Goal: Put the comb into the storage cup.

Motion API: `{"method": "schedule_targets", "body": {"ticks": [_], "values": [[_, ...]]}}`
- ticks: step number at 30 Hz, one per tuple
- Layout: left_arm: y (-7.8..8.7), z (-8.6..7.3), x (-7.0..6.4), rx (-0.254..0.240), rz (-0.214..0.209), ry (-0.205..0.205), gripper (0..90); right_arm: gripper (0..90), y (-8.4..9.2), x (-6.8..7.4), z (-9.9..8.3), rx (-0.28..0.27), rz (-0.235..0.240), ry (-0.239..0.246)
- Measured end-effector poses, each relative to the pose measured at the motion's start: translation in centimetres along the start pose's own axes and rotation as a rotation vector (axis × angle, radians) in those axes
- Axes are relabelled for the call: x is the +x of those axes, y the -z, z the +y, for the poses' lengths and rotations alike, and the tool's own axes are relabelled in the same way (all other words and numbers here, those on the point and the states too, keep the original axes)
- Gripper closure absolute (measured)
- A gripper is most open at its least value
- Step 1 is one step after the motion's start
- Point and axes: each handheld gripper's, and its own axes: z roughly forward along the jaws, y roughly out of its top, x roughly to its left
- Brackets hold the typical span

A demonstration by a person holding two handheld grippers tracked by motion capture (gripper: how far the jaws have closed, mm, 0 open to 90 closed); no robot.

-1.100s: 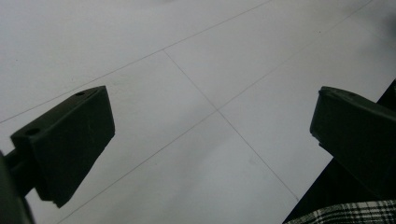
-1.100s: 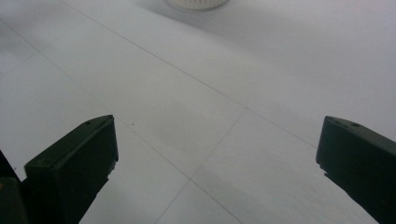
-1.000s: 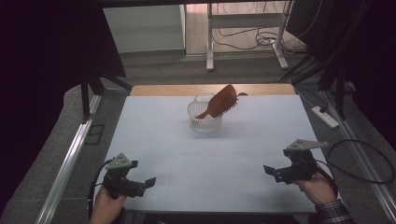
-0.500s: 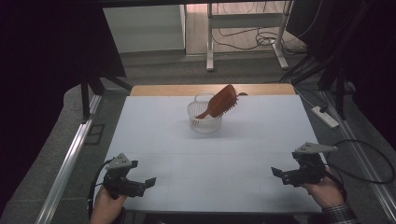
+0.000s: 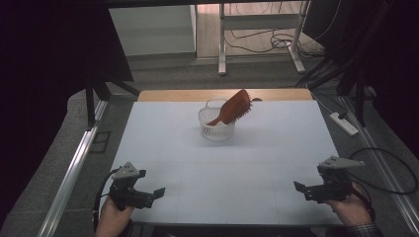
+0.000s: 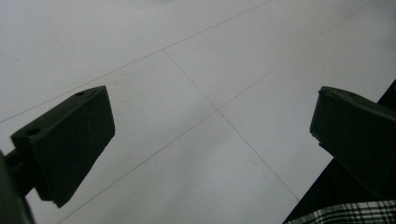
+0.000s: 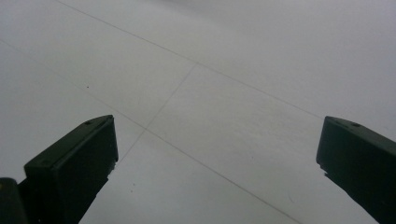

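Both grippers sit low on the table [image 5: 276, 148], left gripper [image 5: 157, 192] at seven o'clock, right gripper [image 5: 299, 187] at five, fingers apart on each, gripping nothing.

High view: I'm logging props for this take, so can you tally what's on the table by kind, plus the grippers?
White basket: 1
Reddish-brown hairbrush, leaning in the basket: 1
Handheld grippers, left gripper and right gripper: 2
Total: 4

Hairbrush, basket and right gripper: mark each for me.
hairbrush [image 5: 236, 107], high view, on its red paddle back.
basket [image 5: 215, 131], high view, on its white front wall.
right gripper [image 5: 300, 187], high view, at its black jaw tips.
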Motion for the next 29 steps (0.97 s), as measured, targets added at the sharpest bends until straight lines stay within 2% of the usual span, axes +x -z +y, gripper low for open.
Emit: {"method": "schedule_targets", "body": {"ticks": [12,29], "values": [[0.0,0.0,0.0,0.000,0.000,0.003,0.0,0.0,0.8,0.0,-1.2,0.004,-0.034,-0.026],[-0.1,0.1,0.0,0.001,0.001,0.005,0.0,0.0,1.3,-0.1,-2.2,0.055,-0.086,-0.032]]}}
